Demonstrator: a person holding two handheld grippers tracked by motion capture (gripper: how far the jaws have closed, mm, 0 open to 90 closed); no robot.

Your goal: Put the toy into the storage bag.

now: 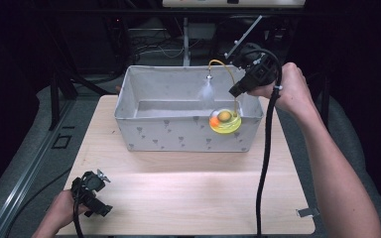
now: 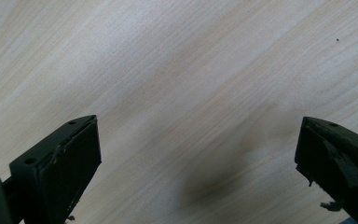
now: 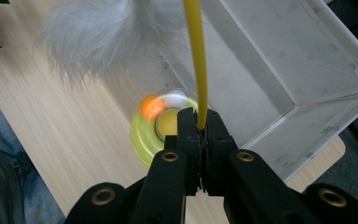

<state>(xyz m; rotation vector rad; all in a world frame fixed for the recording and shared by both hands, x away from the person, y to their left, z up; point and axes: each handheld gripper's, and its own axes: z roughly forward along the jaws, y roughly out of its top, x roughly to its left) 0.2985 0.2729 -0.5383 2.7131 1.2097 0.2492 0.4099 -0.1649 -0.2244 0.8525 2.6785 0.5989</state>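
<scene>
My right gripper (image 3: pixel 200 128) has its jaws pinched tight on the thin yellow wand (image 3: pixel 196 56) of a cat toy, just above its round translucent yellow base (image 3: pixel 144 135) with an orange ball in its ring. I judge the toy light but awkward: the wand looks springy, the base hangs and can swing, so a grip low near the base seems steadiest. The fluffy grey feather tuft (image 3: pixel 93 37) on the wand's far end is soft and weightless.

The high view shows the toy (image 1: pixel 224 120) hanging at the front right corner of the grey fabric bin (image 1: pixel 154 131), and my left gripper (image 1: pixel 90 194) low over the wooden table (image 1: pixel 188 198). The left gripper view shows its jaws wide apart, empty.
</scene>
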